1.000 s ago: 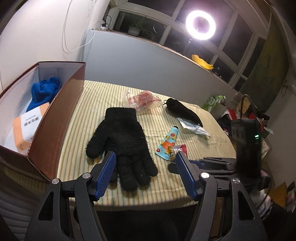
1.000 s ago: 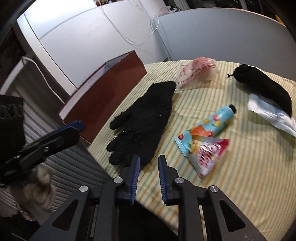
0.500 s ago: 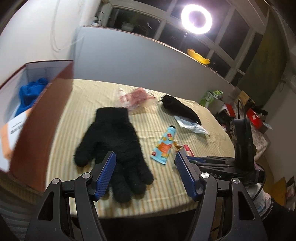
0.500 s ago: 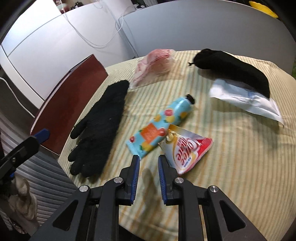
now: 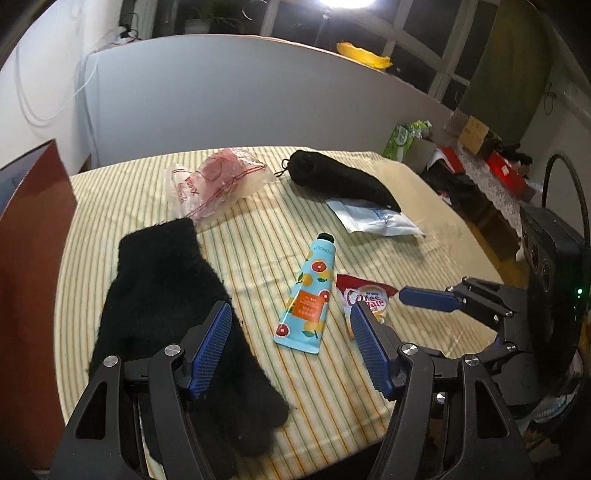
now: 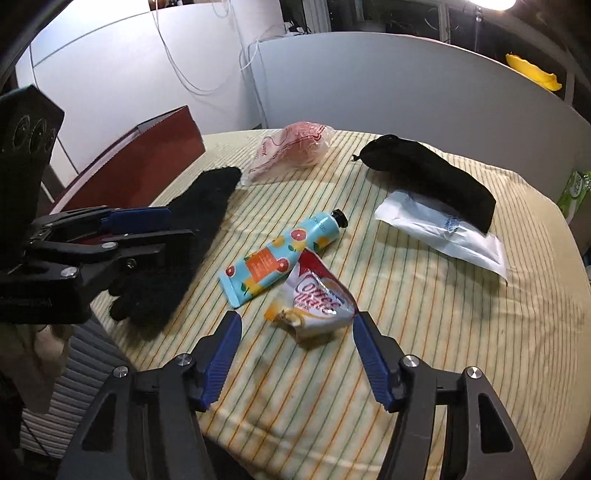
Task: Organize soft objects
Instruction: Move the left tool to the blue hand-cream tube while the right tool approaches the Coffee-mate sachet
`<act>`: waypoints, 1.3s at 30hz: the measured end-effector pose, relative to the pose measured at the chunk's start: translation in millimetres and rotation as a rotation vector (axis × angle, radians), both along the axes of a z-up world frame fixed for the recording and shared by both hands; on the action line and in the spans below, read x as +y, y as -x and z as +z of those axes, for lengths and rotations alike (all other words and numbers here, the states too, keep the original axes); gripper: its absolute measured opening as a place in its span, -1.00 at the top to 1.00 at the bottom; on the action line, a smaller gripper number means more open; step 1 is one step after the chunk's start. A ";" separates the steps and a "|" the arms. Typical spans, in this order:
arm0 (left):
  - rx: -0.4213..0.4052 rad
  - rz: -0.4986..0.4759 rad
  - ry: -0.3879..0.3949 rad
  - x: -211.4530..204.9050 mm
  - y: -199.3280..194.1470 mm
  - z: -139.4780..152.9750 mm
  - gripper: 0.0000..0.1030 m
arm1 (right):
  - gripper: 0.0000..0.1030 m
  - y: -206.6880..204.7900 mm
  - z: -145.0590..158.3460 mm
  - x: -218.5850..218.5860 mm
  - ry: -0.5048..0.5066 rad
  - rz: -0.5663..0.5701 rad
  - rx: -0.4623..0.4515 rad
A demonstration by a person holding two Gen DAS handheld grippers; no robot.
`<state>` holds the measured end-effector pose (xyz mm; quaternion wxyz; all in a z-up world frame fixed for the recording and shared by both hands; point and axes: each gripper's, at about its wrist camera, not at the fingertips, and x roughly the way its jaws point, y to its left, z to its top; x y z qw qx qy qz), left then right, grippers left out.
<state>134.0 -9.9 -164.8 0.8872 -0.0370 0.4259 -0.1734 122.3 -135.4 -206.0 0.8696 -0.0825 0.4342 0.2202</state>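
I seem to be working in a lived-in home room at night. A table under a yellow striped cloth (image 5: 258,258) stands before a pale grey partition wall (image 5: 240,99). Dark window panes (image 5: 417,26) run behind it, with a potted plant (image 5: 207,22) on the sill, and cluttered cardboard boxes (image 5: 472,129) sit at my right.
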 end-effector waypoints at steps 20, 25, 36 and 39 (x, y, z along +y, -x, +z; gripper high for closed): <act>0.032 -0.109 -0.130 -36.3 -25.4 -17.4 -0.30 | 0.04 -29.8 -16.3 -6.8 0.139 -0.027 -0.041; 0.048 -0.138 -0.183 -52.6 -38.3 -28.6 -0.29 | 0.09 -29.4 -15.5 -10.7 0.141 -0.016 -0.040; 0.050 -0.153 -0.227 -61.9 -52.0 -36.9 -0.12 | 0.21 -30.9 -12.6 -22.7 0.133 -0.025 -0.028; 0.050 -0.163 -0.251 -67.3 -55.5 -39.1 0.08 | 0.16 -30.9 -12.2 -23.9 0.124 -0.019 -0.019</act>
